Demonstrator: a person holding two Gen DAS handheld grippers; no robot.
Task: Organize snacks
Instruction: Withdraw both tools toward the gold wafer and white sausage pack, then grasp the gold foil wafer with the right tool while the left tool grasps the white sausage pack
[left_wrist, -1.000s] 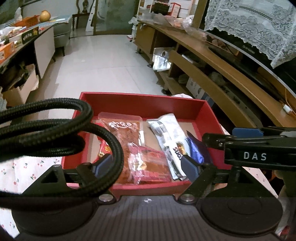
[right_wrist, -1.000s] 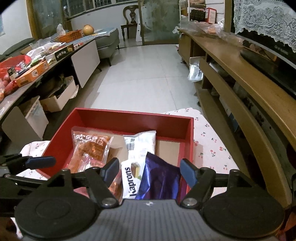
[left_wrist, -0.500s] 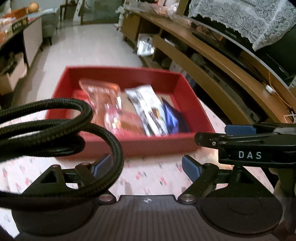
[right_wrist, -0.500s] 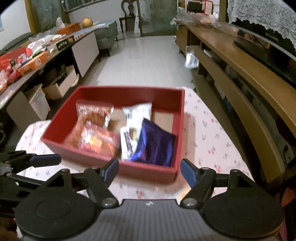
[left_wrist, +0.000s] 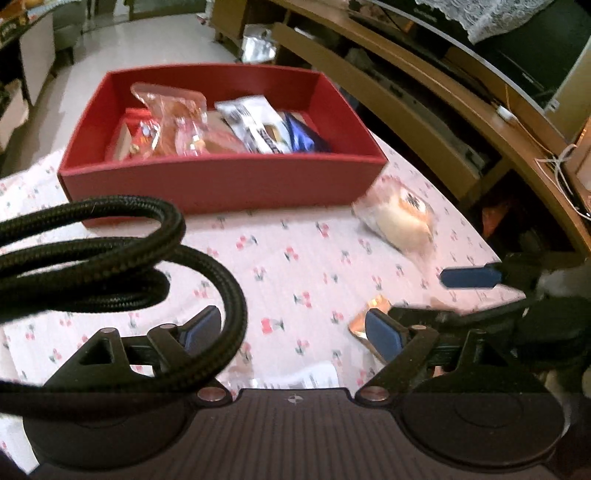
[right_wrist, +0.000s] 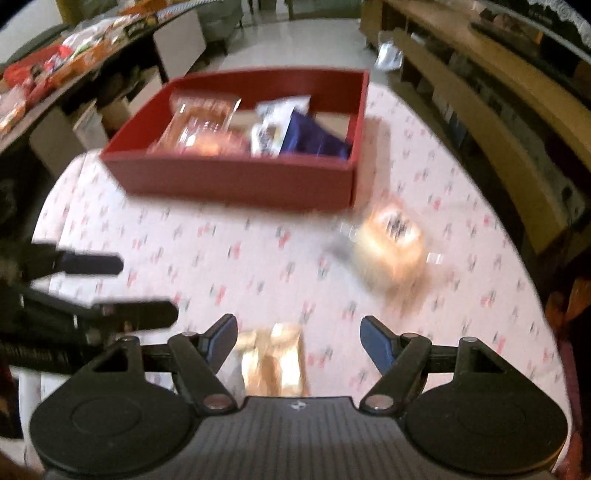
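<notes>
Presently both claws, left (left_wrist: 291, 328) and right (right_wrist: 297, 338), gape empty; bun pack (right_wrist: 391, 247) lies ahead-right of the right claw, near the box (right_wrist: 236, 177): soft, crinkly, pinch its sealed edge.

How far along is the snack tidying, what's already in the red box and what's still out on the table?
Done: several packets, including a dark blue one, lie in the red box. In hand: nothing; the left gripper and right gripper are both open and empty. Left: a wrapped bun and a golden packet on the tablecloth, plus a partly hidden white packet.
</notes>
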